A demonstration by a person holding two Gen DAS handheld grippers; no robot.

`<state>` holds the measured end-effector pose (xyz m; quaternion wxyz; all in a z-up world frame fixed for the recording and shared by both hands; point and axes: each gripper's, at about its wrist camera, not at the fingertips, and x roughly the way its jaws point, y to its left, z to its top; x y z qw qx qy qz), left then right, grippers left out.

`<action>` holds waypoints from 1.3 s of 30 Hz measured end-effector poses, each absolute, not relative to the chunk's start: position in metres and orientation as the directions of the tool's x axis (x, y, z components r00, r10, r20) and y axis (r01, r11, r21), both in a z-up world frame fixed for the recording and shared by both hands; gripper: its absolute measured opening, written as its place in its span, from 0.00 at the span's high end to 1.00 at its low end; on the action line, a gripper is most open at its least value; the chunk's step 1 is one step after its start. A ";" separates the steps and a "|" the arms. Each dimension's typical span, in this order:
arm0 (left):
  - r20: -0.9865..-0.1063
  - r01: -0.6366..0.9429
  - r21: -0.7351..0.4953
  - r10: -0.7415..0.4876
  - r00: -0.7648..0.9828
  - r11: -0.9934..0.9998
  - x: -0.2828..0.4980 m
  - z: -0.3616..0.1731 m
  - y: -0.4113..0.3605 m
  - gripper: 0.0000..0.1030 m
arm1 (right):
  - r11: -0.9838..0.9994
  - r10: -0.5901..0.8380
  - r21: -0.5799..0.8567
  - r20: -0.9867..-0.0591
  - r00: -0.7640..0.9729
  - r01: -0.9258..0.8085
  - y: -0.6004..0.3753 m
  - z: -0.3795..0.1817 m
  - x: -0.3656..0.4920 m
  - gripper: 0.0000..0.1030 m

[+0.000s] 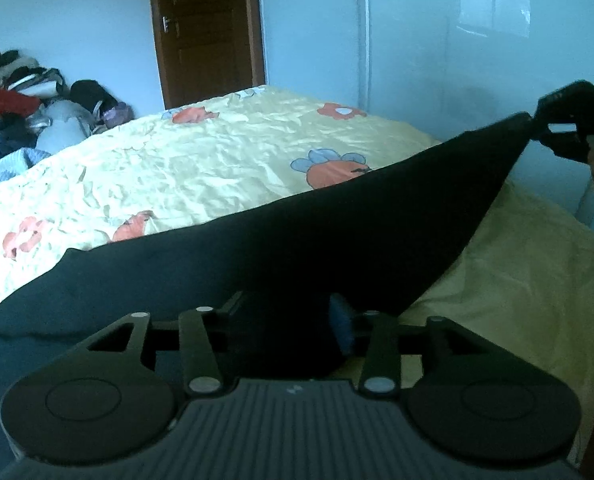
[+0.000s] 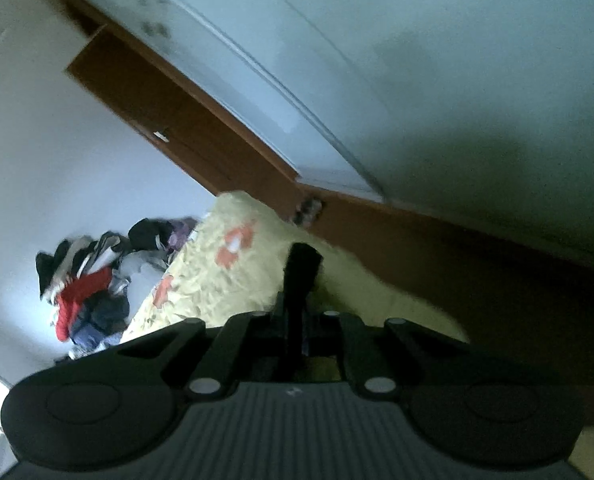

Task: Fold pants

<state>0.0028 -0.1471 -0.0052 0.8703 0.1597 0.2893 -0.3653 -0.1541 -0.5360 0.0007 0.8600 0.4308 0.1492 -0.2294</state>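
The black pants [image 1: 297, 240] are lifted over the yellow flowered bed [image 1: 177, 160], stretched taut between my two grippers. My left gripper [image 1: 293, 320] is shut on one end of the pants at the bottom of the left wrist view; the cloth hides its fingertips. My right gripper [image 1: 537, 122] shows at the far right of that view, shut on the raised corner of the pants. In the tilted right wrist view, my right gripper [image 2: 301, 280] pinches a narrow black strip of the pants [image 2: 303, 260] between its shut fingers.
A pile of clothes [image 1: 21, 108] lies at the far left end of the bed by the wall; it also shows in the right wrist view [image 2: 93, 280]. A brown door [image 1: 205, 28] stands behind the bed. A white wall [image 1: 457, 60] runs along the bed's right side.
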 end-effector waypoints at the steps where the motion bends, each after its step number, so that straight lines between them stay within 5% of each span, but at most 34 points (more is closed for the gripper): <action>1: -0.624 0.724 0.061 -0.540 0.564 0.687 0.004 -0.007 -0.147 0.49 | 0.537 -0.269 0.640 -0.488 0.830 0.550 -0.536 -0.002 -0.150 0.94; 5: -0.644 0.713 0.052 -0.523 0.559 0.699 0.009 -0.011 -0.143 0.47 | 0.518 -0.262 0.518 -0.662 0.702 0.681 -0.541 -0.025 -0.136 0.89; 10: -0.628 0.675 0.077 -0.490 0.605 0.734 0.019 -0.004 -0.129 0.34 | 0.462 -0.561 0.393 -0.564 0.606 0.795 -0.514 0.009 -0.143 0.78; 12: -0.619 0.657 0.075 -0.481 0.620 0.750 0.027 0.000 -0.124 0.32 | 0.674 -0.478 0.334 -0.482 0.734 0.658 -0.480 0.031 -0.113 0.77; 15: -0.621 0.617 0.076 -0.447 0.644 0.783 0.043 0.003 -0.120 0.32 | 0.934 -0.093 0.229 -0.586 0.805 0.275 -0.412 0.037 -0.037 0.56; 18: -0.633 0.573 0.070 -0.408 0.658 0.816 0.062 0.004 -0.116 0.30 | 0.987 0.097 0.161 -0.680 0.727 0.019 -0.347 0.017 0.012 0.56; 21: -0.690 0.531 0.076 -0.340 0.639 0.844 0.088 -0.005 -0.117 0.29 | 0.998 0.067 0.054 -0.760 0.647 -0.040 -0.314 -0.012 0.053 0.56; 25: -0.734 0.478 0.082 -0.272 0.623 0.874 0.122 -0.024 -0.121 0.25 | 1.000 0.017 0.024 -0.740 0.672 0.001 -0.314 -0.021 0.084 0.41; 30: -0.678 0.438 0.037 -0.300 0.671 0.898 0.107 -0.012 -0.111 0.25 | 0.999 0.002 0.035 -0.723 0.691 0.033 -0.325 -0.006 0.075 0.41; 35: -0.652 0.458 0.063 -0.311 0.691 0.887 0.083 -0.017 -0.134 0.10 | 0.999 -0.016 -0.036 -0.764 0.645 -0.017 -0.319 -0.022 0.039 0.37; 37: -0.679 0.461 0.102 -0.277 0.679 0.881 0.084 -0.026 -0.150 0.12 | 0.999 -0.033 -0.036 -0.745 0.666 0.010 -0.323 -0.028 0.041 0.15; 39: -0.677 0.421 0.108 -0.244 0.695 0.900 0.082 -0.027 -0.161 0.16 | 0.998 -0.044 0.000 -0.736 0.676 0.064 -0.334 -0.029 0.048 0.12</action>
